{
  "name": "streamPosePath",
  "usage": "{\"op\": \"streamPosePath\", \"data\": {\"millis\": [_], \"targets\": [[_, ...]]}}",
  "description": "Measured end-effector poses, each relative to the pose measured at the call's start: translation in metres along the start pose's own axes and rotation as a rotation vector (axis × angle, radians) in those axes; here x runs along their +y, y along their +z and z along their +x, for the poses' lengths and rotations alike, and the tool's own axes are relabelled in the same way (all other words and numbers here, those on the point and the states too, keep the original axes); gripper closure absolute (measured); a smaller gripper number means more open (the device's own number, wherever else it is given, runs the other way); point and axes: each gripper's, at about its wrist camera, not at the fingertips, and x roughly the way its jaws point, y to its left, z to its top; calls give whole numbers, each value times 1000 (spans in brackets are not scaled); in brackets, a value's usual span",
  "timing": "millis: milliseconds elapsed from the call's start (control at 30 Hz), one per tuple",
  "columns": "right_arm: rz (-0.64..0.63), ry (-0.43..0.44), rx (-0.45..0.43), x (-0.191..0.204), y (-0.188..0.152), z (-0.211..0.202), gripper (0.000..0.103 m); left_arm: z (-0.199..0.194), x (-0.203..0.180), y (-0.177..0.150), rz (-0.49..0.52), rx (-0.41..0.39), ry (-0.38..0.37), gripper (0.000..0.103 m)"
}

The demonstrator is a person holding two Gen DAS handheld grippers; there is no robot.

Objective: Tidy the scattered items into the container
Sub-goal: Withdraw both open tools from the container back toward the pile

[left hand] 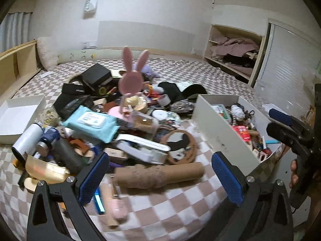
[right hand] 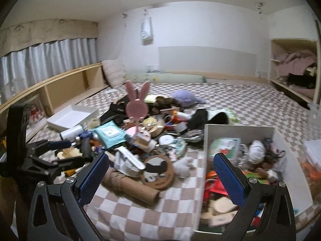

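Observation:
A heap of scattered items lies on the checked bed: a brown cardboard tube (left hand: 158, 175), a pink bunny-ear mirror (left hand: 129, 82), a blue wipes pack (left hand: 91, 123) and a white strap (left hand: 140, 141). The white container (left hand: 217, 132), partly filled, stands at the right; it also shows in the right wrist view (right hand: 238, 132). My left gripper (left hand: 160, 182) is open and empty, just above the tube. My right gripper (right hand: 161, 178) is open and empty, with its right finger over the container's near end. The right gripper also shows at the right edge of the left wrist view (left hand: 289, 124).
A shallow white tray (left hand: 19, 112) sits at the left of the heap. A black box (left hand: 97, 79) and a purple plush (right hand: 186, 98) lie behind it. Wooden shelves line the left side, and an open closet (left hand: 234, 54) stands at the far right.

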Motion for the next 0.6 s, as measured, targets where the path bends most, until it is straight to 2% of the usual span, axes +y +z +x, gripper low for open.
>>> {"op": "streamPosePath", "data": {"millis": [200, 300, 433, 600], "targets": [[-71, 59, 99, 37, 0, 29, 0, -6, 60, -3, -35, -8, 69, 0], [-86, 65, 185, 52, -4, 52, 0, -8, 85, -7, -51, -4, 108, 0], [-82, 107, 246, 70, -12, 76, 0, -9, 114, -15, -92, 27, 101, 0], [-141, 164, 288, 100, -22, 105, 0, -10, 134, -25, -103, 50, 107, 0]]}}
